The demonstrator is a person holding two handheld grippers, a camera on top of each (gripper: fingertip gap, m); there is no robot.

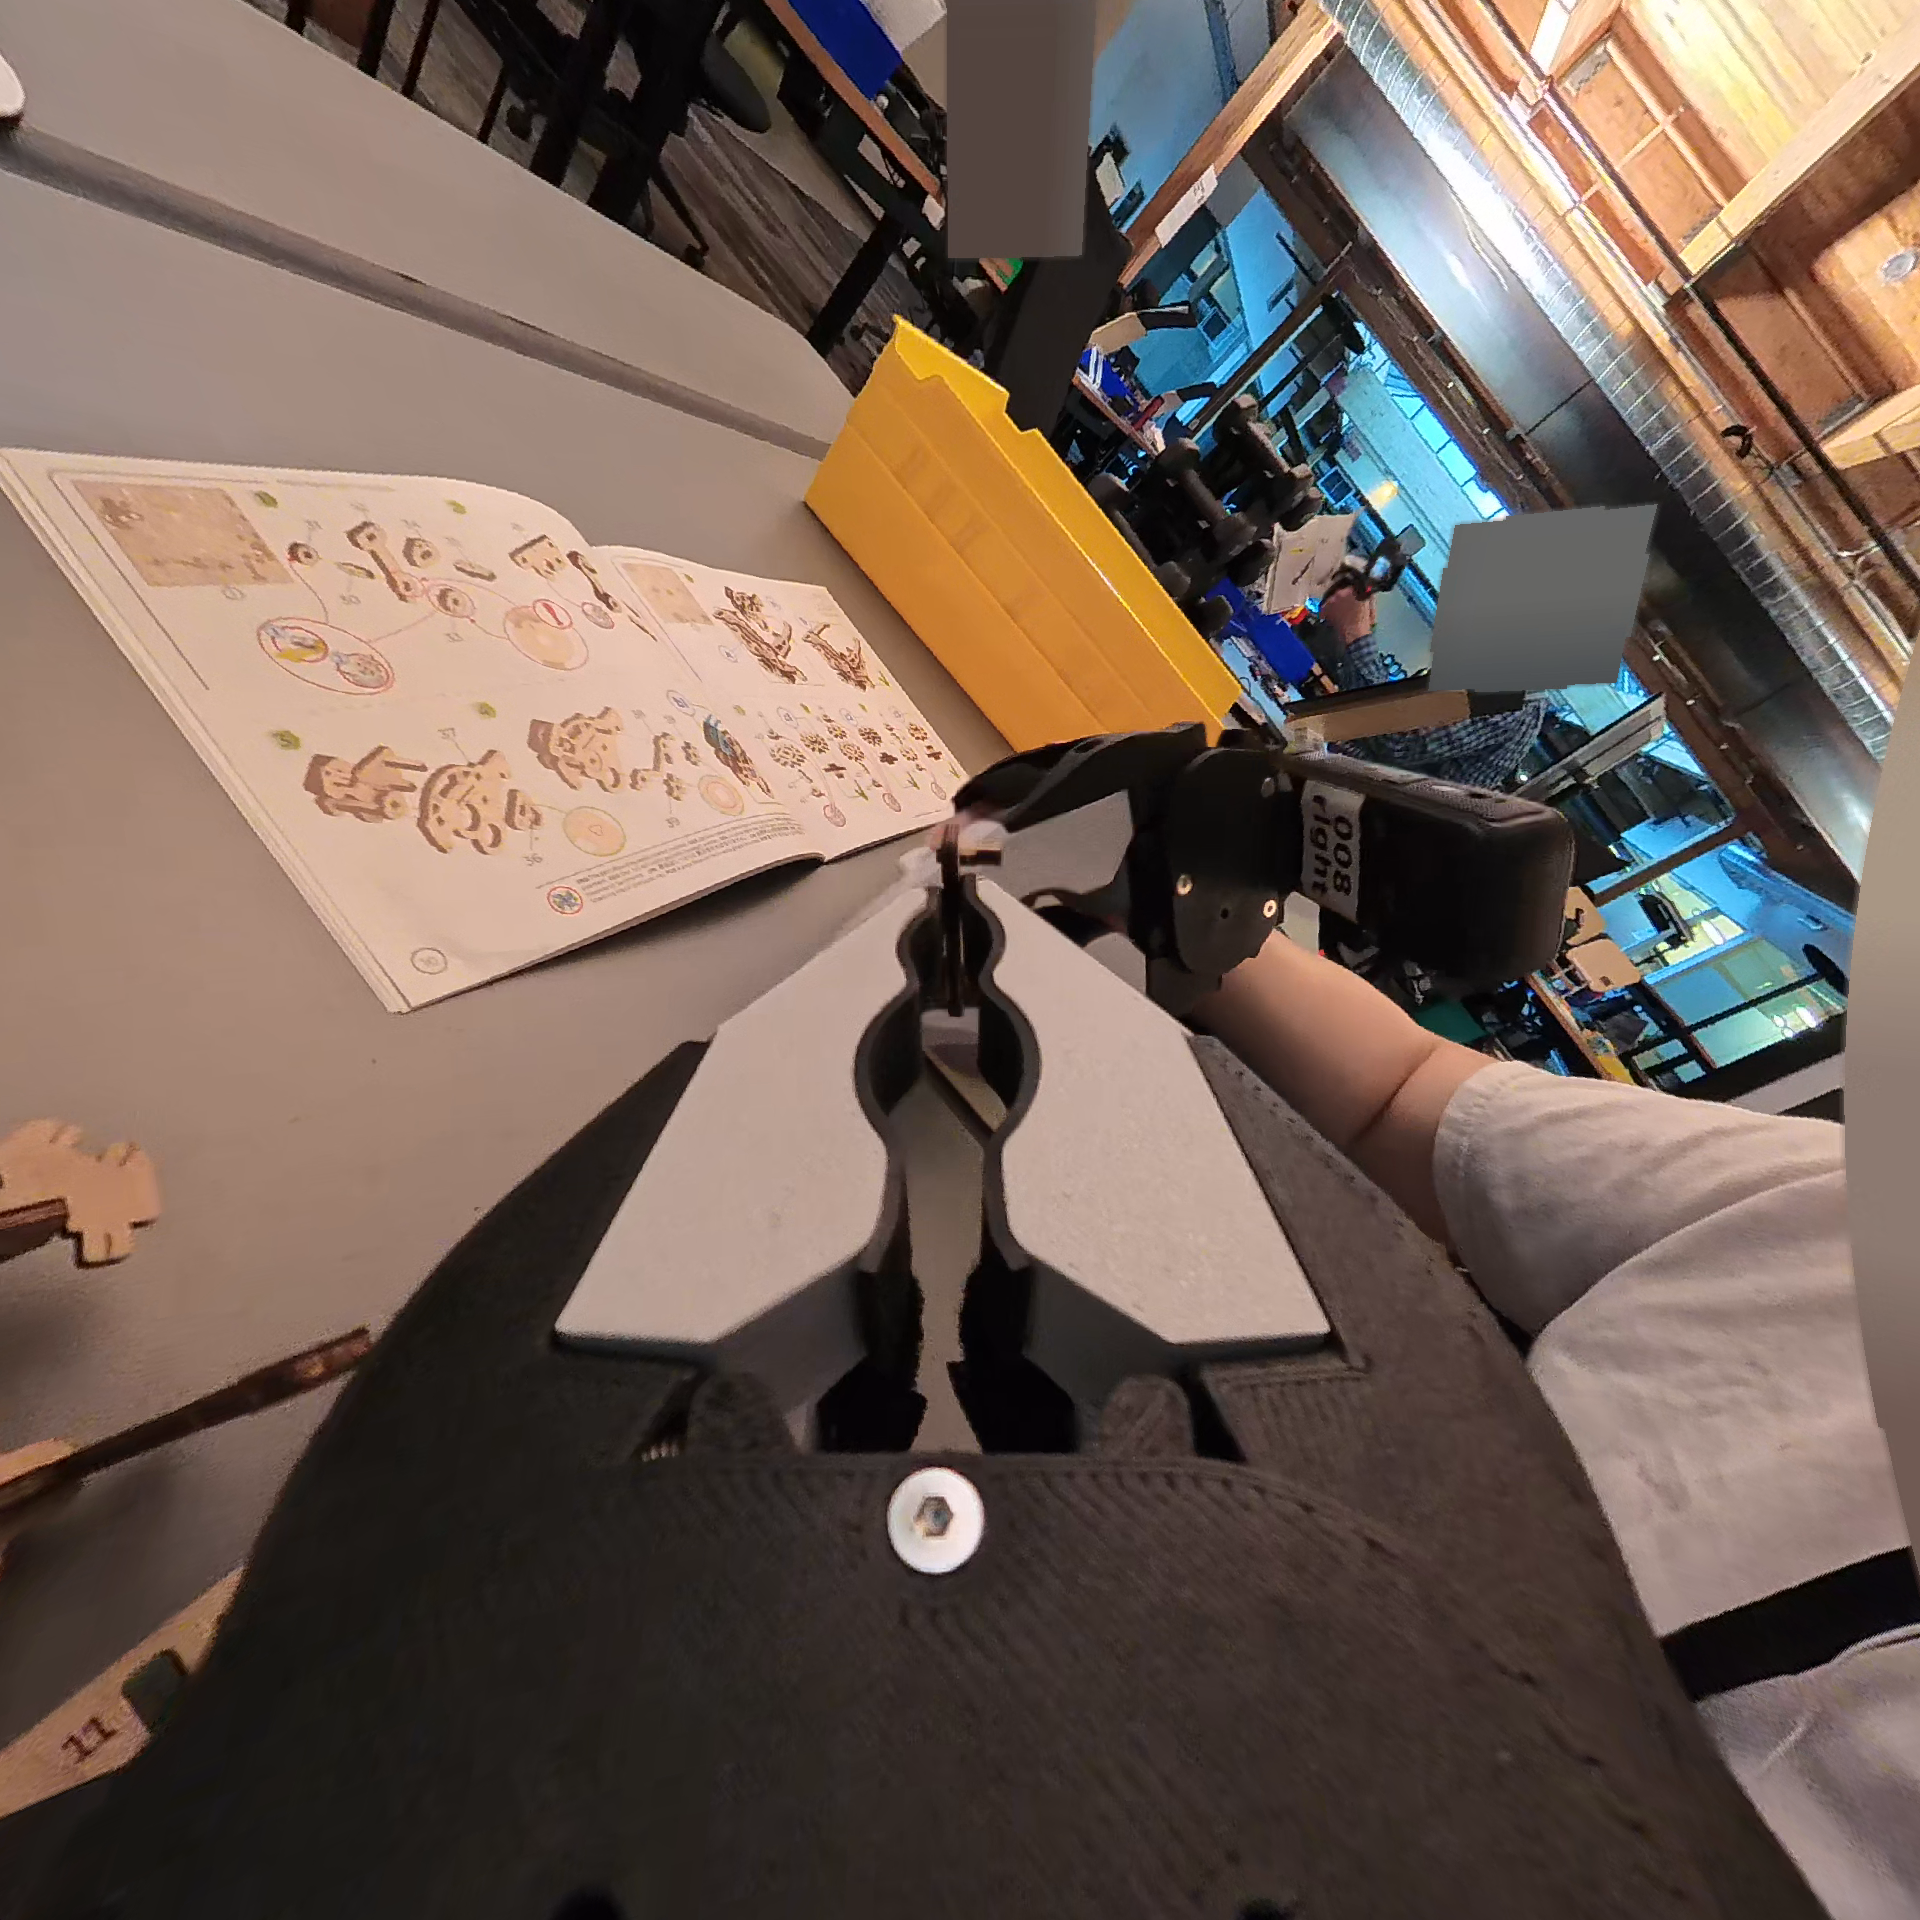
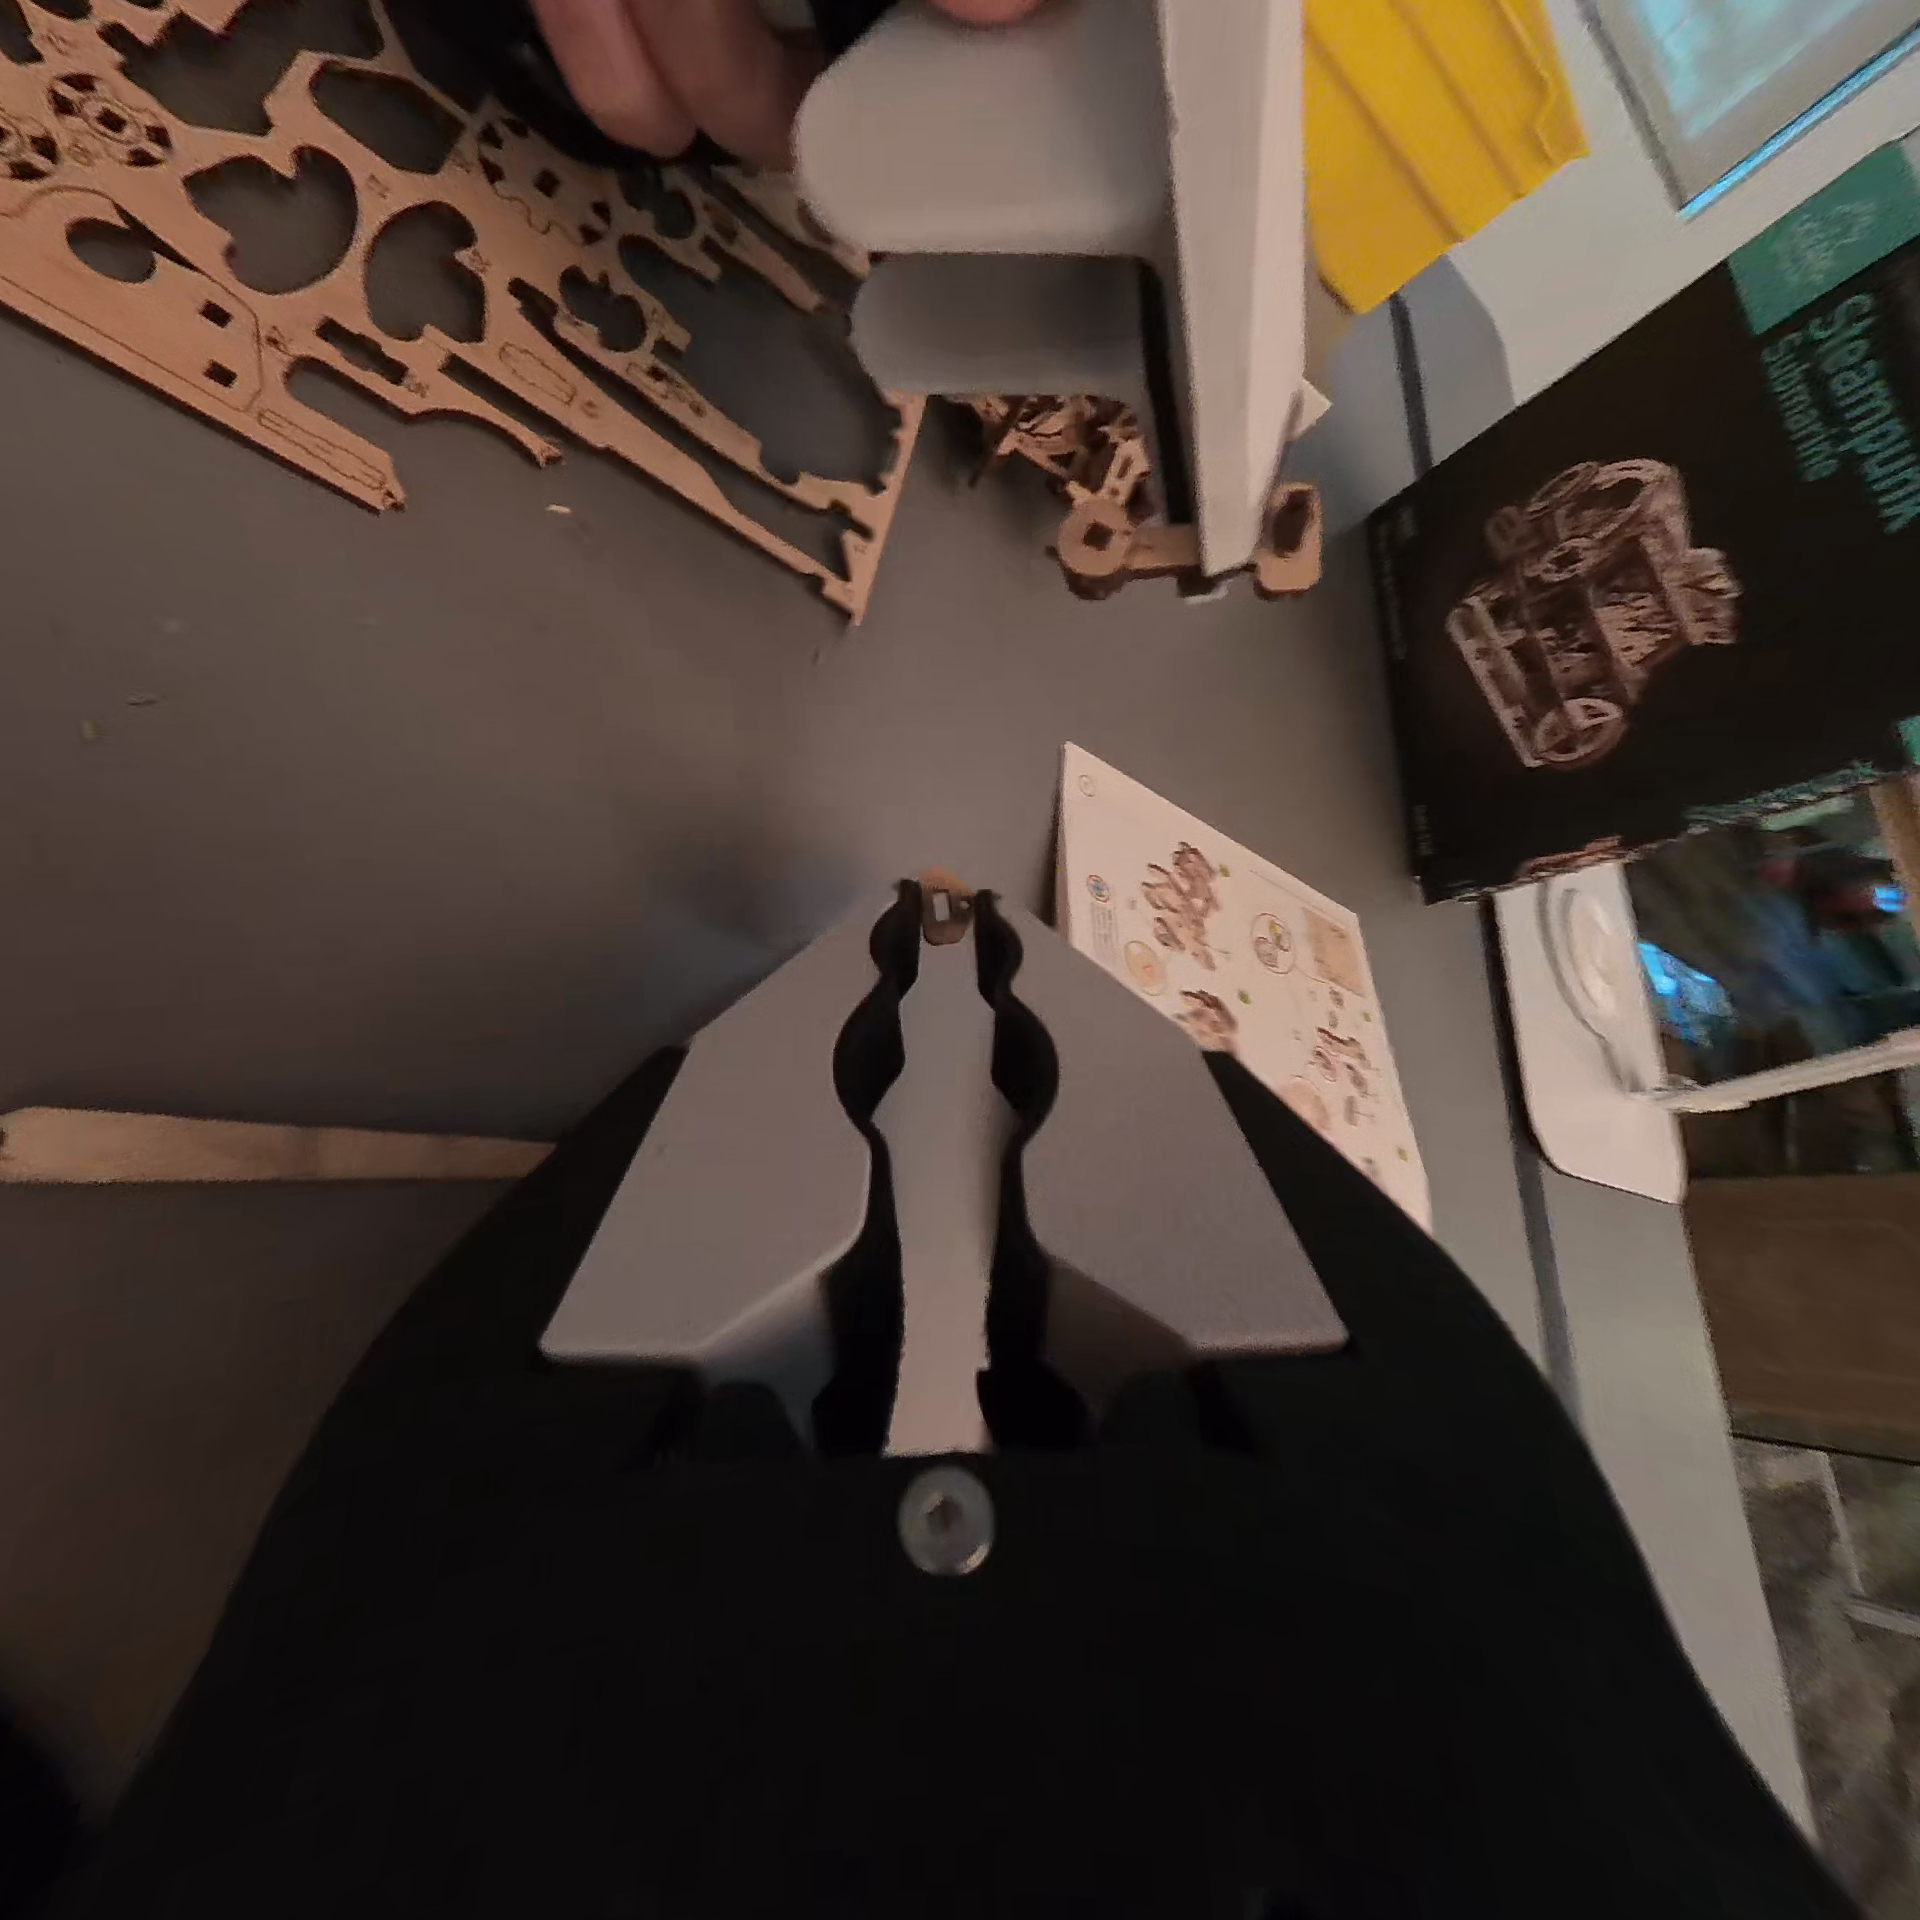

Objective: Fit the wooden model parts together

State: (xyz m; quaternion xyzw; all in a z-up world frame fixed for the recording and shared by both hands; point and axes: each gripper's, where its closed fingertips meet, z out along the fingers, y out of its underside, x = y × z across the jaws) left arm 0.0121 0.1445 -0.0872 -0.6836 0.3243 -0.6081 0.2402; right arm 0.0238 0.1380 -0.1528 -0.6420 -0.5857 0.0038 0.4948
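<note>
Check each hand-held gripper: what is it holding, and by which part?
Left hand-held gripper: a thin dark wooden part, pinched edge-on near its middle. Right hand-held gripper: a small slotted wooden piece, held by its sides at the fingertips.

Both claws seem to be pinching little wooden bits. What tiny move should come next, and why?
Probably ease the right gripper slightly toward the left gripper so the pieces slot together. The left one holds a thin dark wooden part edge-on, the right pinches a small tan wooden piece, and their tips nearly meet above the table.

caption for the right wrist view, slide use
Right gripper pinching a small wooden piece above the grey table, instruction booklet alongside.
</note>
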